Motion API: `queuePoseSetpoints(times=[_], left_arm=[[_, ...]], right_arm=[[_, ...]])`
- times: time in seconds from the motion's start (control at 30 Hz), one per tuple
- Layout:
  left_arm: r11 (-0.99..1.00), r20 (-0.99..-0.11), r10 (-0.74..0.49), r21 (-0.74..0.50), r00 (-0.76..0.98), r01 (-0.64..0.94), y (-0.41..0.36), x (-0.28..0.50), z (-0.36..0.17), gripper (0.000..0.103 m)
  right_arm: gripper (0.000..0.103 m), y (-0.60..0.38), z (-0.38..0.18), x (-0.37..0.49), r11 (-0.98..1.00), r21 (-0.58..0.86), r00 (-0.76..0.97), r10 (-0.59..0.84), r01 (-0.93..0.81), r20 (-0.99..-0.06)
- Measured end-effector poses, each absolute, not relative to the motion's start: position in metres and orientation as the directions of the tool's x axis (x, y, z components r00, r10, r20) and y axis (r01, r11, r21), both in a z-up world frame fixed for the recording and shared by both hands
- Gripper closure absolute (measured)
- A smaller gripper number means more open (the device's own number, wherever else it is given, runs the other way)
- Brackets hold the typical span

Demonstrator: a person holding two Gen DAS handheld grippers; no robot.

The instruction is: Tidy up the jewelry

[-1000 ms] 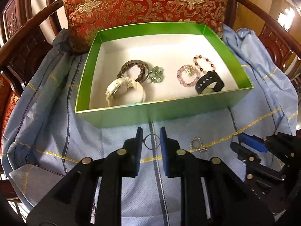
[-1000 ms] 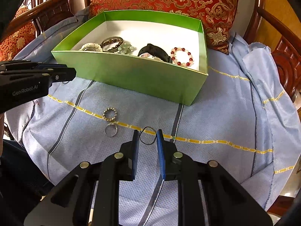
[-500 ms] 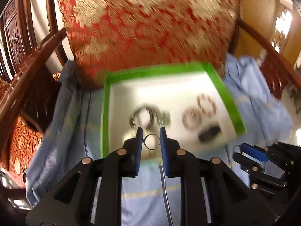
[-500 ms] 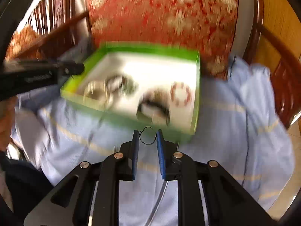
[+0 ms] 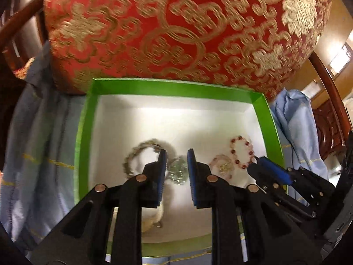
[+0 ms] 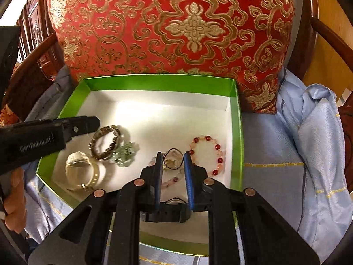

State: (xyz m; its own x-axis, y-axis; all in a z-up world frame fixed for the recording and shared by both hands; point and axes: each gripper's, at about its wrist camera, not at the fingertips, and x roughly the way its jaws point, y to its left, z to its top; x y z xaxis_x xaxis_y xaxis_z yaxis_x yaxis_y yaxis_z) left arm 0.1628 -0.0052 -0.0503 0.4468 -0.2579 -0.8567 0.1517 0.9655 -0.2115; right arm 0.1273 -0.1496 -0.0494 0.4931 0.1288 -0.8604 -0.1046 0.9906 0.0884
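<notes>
- Step in hand: we judge this the deposit stage, with both tools over the green box [image 6: 236, 119].
- Our right hand-held gripper [image 6: 173, 165] is clamped on a thin black hair tie [image 6: 173, 159], which hangs between its blue pads just above the pink bead bracelet [image 6: 169, 180] and beside the red bead bracelet [image 6: 208, 154].
- Our left hand-held gripper [image 5: 176, 165] stands with jaws narrowly apart; no ring shows between them, though blur limits certainty.
- Ahead of the left tool lie the brown bead bracelet [image 5: 141, 154] and the green charm [image 5: 177, 172]; a black watch [image 6: 174, 212] lies under the right tool.
- Next move, in our judgement: part the right jaws to drop the tie, then withdraw upward clear of the box wall.
- Change from a second ago: both tools were low over the blue cloth [image 6: 275, 145] before the box; the left then held a thin ring, now absent.
</notes>
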Motion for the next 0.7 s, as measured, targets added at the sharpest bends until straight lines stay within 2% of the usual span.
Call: queuePoseSetpoints(times=[0.03, 0.07, 0.1, 0.23, 0.37, 0.47, 0.57, 0.67, 0.7], left_arm=[[0.963, -0.86, -0.266, -0.215, 0.436, 0.162, -0.009, 0.163, -0.052, 0.075], [0.961, -0.863, -0.27, -0.215, 0.427, 0.174, -0.012, 0.162, -0.053, 0.061], [0.961, -0.86, -0.266, -0.202, 0.436, 0.188, -0.015, 0.16, -0.051, 0.058], [0.961, -0.848, -0.26, -0.18, 0.462, 0.211, -0.014, 0.148, -0.038, 0.059], [0.952, -0.836, -0.265, -0.148, 0.48, 0.269, -0.014, 0.119, -0.02, 0.059], [0.941, -0.831, -0.247, -0.082, 0.499, 0.329, -0.021, 0.086, -0.015, 0.059], [0.936, -0.847, -0.239, -0.071, 0.475, 0.345, -0.02, 0.061, -0.023, 0.057], [0.944, -0.874, -0.213, -0.067, 0.437, 0.324, -0.018, 0.055, -0.035, 0.057], [0.947, -0.884, -0.195, -0.058, 0.424, 0.315, -0.018, 0.056, -0.041, 0.057]], right_arm=[[0.078, -0.15, -0.048, 0.126, 0.991, 0.083, 0.494, 0.122, -0.1, -0.861], [0.068, -0.152, -0.046, 0.124, 0.992, 0.084, 0.495, 0.123, -0.099, -0.86], [0.064, -0.155, -0.042, 0.119, 0.991, 0.088, 0.502, 0.127, -0.1, -0.856], [0.064, -0.164, -0.021, 0.086, 0.986, 0.098, 0.54, 0.155, -0.134, -0.827], [0.064, -0.163, -0.012, 0.041, 0.965, 0.164, 0.532, 0.25, -0.203, -0.809], [0.064, -0.149, -0.034, 0.007, 0.938, 0.198, 0.451, 0.313, -0.285, -0.835], [0.064, -0.122, -0.066, -0.011, 0.93, 0.111, 0.394, 0.254, -0.352, -0.884], [0.064, -0.106, -0.089, -0.014, 0.925, 0.098, 0.353, 0.236, -0.367, -0.906], [0.068, -0.103, -0.094, -0.014, 0.924, 0.1, 0.346, 0.236, -0.368, -0.908]])
